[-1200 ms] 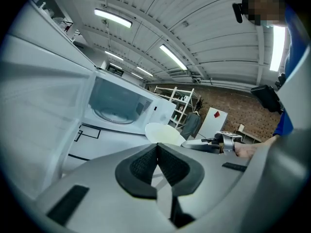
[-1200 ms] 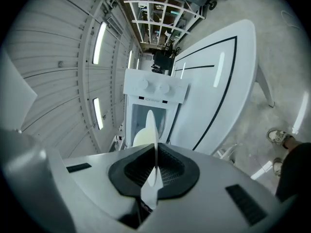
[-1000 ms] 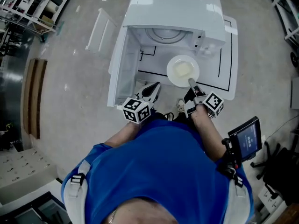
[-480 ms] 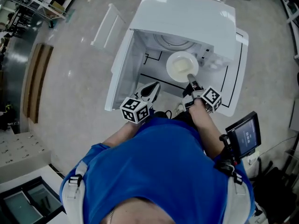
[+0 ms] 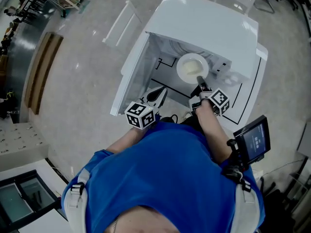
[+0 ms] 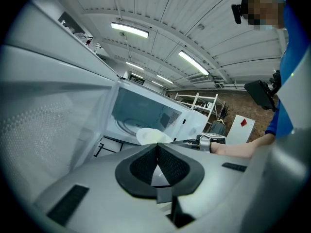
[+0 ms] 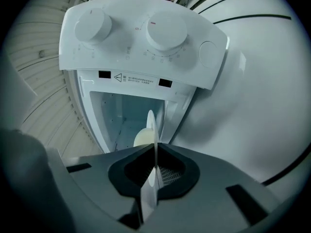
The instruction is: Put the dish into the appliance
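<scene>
Right now the right hand-held gripper (image 5: 199, 84) is pinching the near rim of the plate (image 5: 191, 67), which is hovering at the mouth of the open microwave (image 5: 209, 23). The left hand-held gripper (image 5: 159, 92) is idling clenched and empty (beside the door (image 5: 133, 74)). Keeping the plate level and centring it over the turntable (image 6: 128, 124) before letting go is looking wisest.

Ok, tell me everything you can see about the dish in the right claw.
The dish is round, white and shallow, with a raised rim and a faintly yellowish middle; it looks like glazed ceramic or plastic. The right claw is shut on its near rim, and nothing else touches it. It is held roughly flat in the air at the open mouth of the microwave, not yet set down inside.
</scene>
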Action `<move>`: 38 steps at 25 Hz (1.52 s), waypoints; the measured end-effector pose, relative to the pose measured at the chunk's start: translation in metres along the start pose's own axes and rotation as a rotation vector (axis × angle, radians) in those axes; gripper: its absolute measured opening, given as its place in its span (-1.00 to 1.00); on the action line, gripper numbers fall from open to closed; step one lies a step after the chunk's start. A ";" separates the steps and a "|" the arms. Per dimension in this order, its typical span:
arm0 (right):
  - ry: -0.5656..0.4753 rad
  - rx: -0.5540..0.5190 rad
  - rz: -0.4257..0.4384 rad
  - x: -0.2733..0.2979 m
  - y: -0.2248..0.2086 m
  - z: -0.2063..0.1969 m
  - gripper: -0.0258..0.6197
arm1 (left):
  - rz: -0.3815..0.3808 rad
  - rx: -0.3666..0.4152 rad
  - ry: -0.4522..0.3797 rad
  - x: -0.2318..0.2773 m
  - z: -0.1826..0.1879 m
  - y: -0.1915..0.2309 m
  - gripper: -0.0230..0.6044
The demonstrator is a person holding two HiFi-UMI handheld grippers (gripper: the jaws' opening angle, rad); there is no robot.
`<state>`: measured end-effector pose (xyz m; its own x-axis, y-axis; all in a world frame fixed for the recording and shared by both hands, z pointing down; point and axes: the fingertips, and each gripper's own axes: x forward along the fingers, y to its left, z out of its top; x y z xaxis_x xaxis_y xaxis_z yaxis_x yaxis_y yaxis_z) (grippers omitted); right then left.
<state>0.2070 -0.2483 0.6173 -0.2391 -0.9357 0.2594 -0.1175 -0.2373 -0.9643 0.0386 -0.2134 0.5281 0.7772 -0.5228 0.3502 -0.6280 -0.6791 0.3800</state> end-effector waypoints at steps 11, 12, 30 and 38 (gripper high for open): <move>-0.032 0.046 -0.026 0.032 -0.006 0.014 -0.89 | 0.043 -0.009 -0.008 0.001 0.006 0.011 -0.91; -0.034 0.051 -0.028 0.034 -0.006 0.014 -0.89 | 0.044 -0.007 -0.008 0.001 0.006 0.011 -0.91; -0.096 0.063 -0.047 0.061 -0.007 0.038 -0.89 | 0.083 -0.015 -0.016 0.004 0.012 0.021 -0.91; -0.086 0.032 -0.048 0.066 0.000 0.038 -0.89 | 0.096 -0.023 -0.024 0.001 0.015 0.021 -0.91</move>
<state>0.2279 -0.3205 0.6325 -0.1499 -0.9416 0.3015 -0.0954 -0.2897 -0.9523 0.0262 -0.2358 0.5234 0.7143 -0.5969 0.3654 -0.6998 -0.6138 0.3653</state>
